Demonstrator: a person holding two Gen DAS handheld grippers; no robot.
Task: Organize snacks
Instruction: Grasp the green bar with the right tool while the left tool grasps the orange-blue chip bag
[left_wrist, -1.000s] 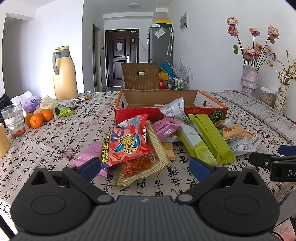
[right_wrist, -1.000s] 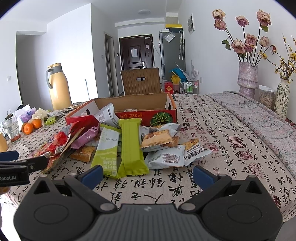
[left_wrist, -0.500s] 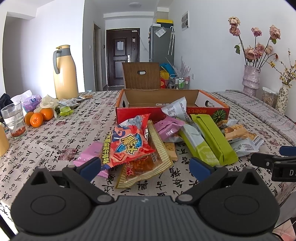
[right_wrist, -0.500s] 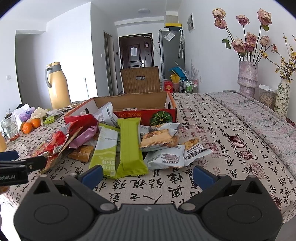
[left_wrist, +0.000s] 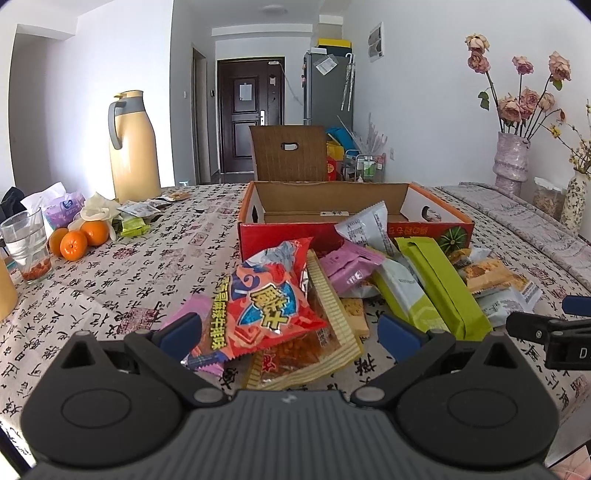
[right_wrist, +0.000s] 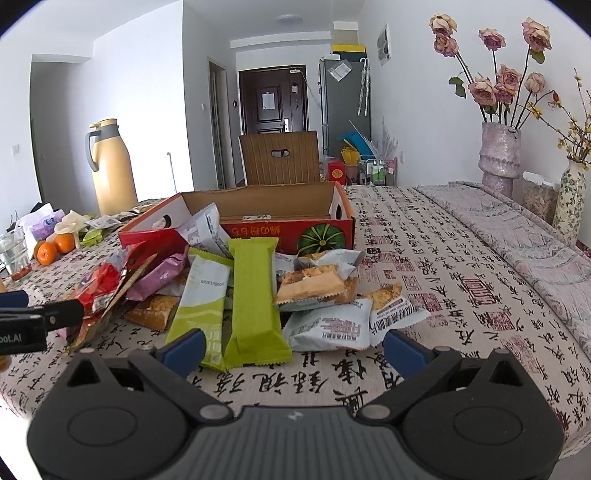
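- Spreading under everything is the tabletop (right_wrist: 443, 266), covered in a pale cloth printed with black calligraphy and red seals.
- One open red-and-orange cardboard box (left_wrist: 354, 218) with a green melon printed on its front sits at 12 o'clock from both grippers, behind the snack heap; it looks nearly empty, so by my judgement sorting has hardly begun.
- One heap of mixed snack packets lies between the box and the grippers, touching the box's front wall.
- One red foil crisp bag with yellow lettering (left_wrist: 267, 306) lies on top of a flat striped tan packet (left_wrist: 321, 332), at 12 o'clock just beyond the left gripper (left_wrist: 291, 332); that gripper is the nearer to it.
- Two long green wrapped bars, one bright green bar (right_wrist: 255, 299) and one green-and-white bar (right_wrist: 201, 299), lie side by side at 11 o'clock from the right gripper (right_wrist: 293, 350), the nearer one, long axes running towards the box.
- At least three grey-white cake packets (right_wrist: 332, 325) lie at 12 to 1 o'clock from the right gripper.
- Both grippers hover low at the tabletop's near edge, jaws spread wide and holding nothing.
- Three oranges (left_wrist: 74, 243) sit at 10 o'clock, well apart from the heap.
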